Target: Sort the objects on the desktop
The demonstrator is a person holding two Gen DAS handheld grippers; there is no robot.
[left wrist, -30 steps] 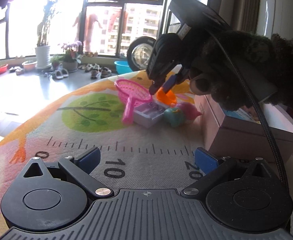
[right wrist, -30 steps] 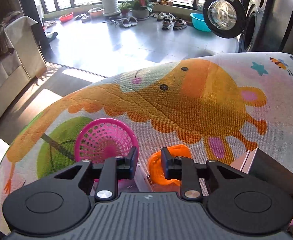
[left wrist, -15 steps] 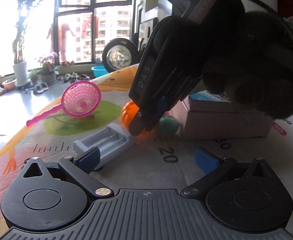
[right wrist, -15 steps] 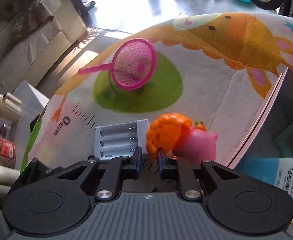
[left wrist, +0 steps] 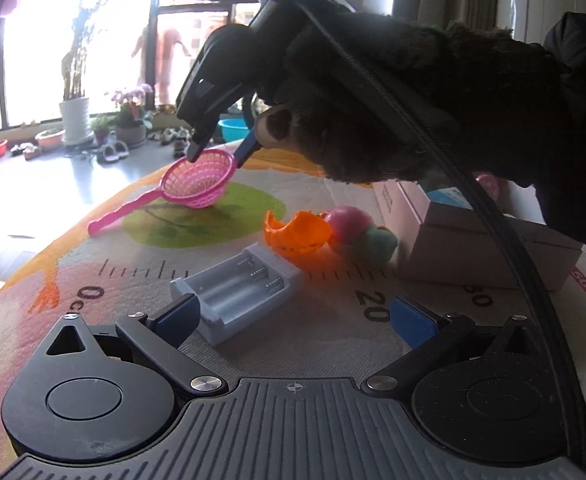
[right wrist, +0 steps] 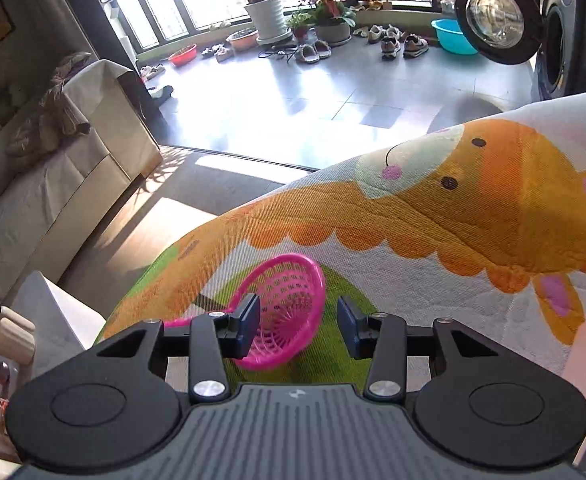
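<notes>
While your right gripper (right wrist: pixel 298 326) hung tilted down over the pink strainer (right wrist: pixel 289 316), jaws apart and empty, your left gripper (left wrist: pixel 293 320) sat low, wide open, by the battery holder (left wrist: pixel 235 285). Giraffe mat (right wrist: pixel 473 208) underneath, sunlit floor beyond.

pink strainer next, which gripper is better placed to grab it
Right. The right gripper is open and hovers right over the pink strainer, its bowl sitting between the fingers. The left gripper is open too, but nearer the grey battery holder, farther from the strainer.
</notes>
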